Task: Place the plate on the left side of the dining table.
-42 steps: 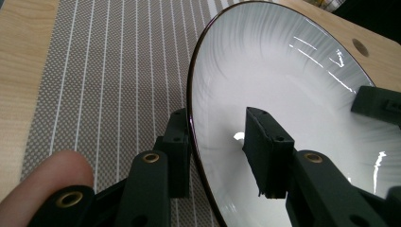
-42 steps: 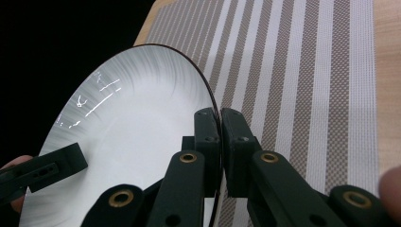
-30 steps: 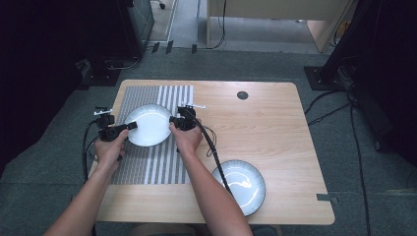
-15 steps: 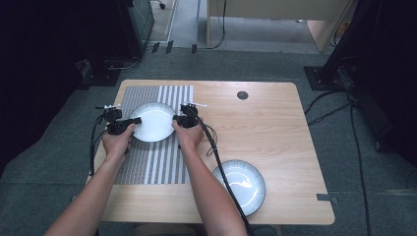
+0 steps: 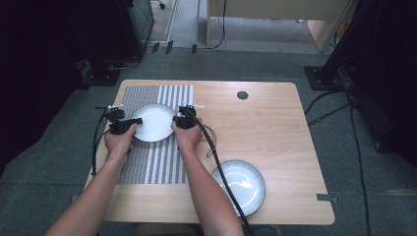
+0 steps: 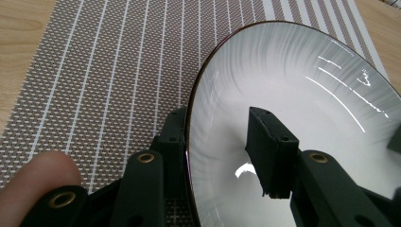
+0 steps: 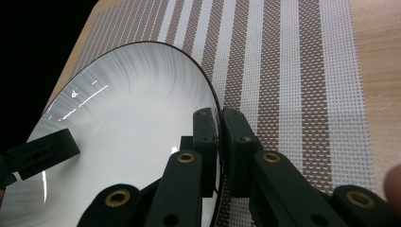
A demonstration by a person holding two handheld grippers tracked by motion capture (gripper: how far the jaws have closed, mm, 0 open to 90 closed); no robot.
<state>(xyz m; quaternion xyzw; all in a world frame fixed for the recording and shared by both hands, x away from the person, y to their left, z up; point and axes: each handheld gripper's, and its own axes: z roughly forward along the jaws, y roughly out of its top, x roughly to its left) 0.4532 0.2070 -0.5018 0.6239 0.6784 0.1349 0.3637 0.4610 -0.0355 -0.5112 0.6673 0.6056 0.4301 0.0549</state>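
Wooden table [image 5: 275,128] lies bare across its right and far parts, with a small dark disc [image 5: 242,95] near the far edge. On the left, a striped mat [image 5: 152,162] reaches almost to the table's left edge. Over its far half a white plate [image 5: 155,123] is pinched by both rims: left gripper [image 5: 129,124] on the left rim, right gripper [image 5: 178,120] on the right. A second plate [image 5: 241,187] sits near the front edge, well apart.
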